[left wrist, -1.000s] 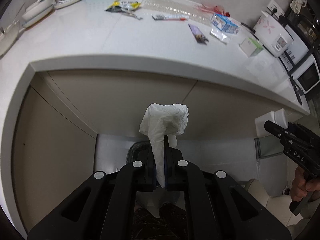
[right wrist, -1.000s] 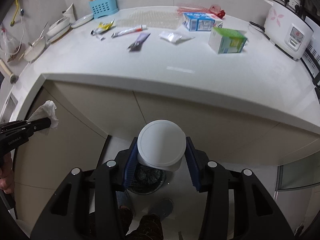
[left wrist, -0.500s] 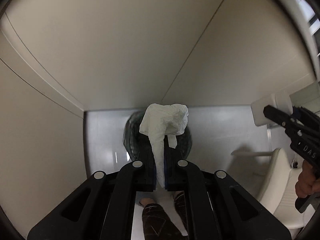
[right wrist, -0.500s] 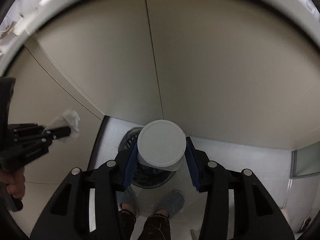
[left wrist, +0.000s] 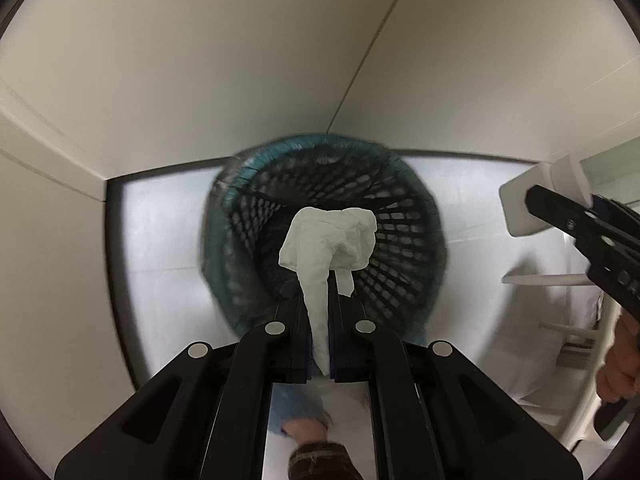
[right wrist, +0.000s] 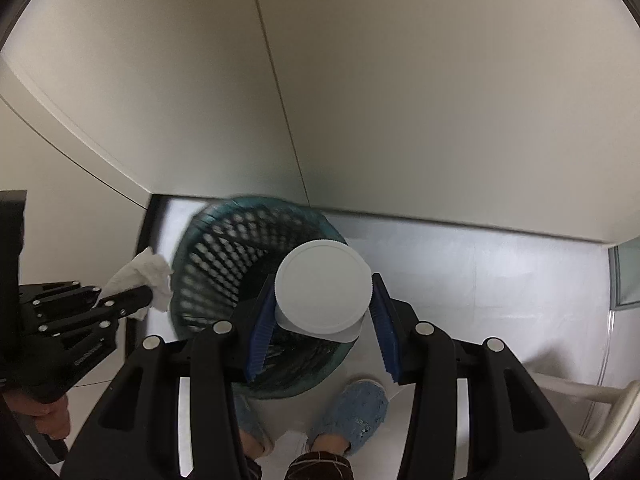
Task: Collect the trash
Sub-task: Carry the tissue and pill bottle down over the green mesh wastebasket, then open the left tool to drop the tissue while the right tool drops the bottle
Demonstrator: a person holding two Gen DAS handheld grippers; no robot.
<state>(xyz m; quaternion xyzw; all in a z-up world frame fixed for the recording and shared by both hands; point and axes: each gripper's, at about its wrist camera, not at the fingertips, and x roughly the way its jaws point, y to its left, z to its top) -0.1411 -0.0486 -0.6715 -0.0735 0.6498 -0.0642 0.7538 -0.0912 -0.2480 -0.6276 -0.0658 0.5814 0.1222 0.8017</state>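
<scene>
- Left gripper (left wrist: 320, 312) has its two black fingers pressed together on a crumpled white tissue (left wrist: 330, 244); the pinched tail of the tissue runs down between the jaws and the bunched part stands out past the fingertips.
- Seen through the left wrist camera, the tissue hangs over the mouth of a dark green mesh waste basket (left wrist: 404, 216), which stands on the pale floor (left wrist: 160, 240) against the beige cabinet fronts (left wrist: 200, 60).
- Right gripper (right wrist: 322, 312) holds a white round container (right wrist: 322, 292) between its blue ribbed pads (right wrist: 262, 320), one pad on each side of it, with the jaws set at about the container's width.
- Seen through the right wrist camera, the container's flat round lid faces the lens and sits over the near right part of the basket (right wrist: 224, 252) opening.
- At the left edge of the right view the left gripper (right wrist: 136, 298) shows from the side, with the tissue (right wrist: 144, 276) just beside the basket's left rim.
- At the right edge of the left view the right gripper (left wrist: 568, 216) shows with the white container (left wrist: 528, 204) at its tip, to the right of the basket.
- Blue slippers (right wrist: 352, 412) on the person's feet stand on the floor just near of the basket.
- A white rack-like piece (left wrist: 560, 320) stands at the right; what it is cannot be told.
</scene>
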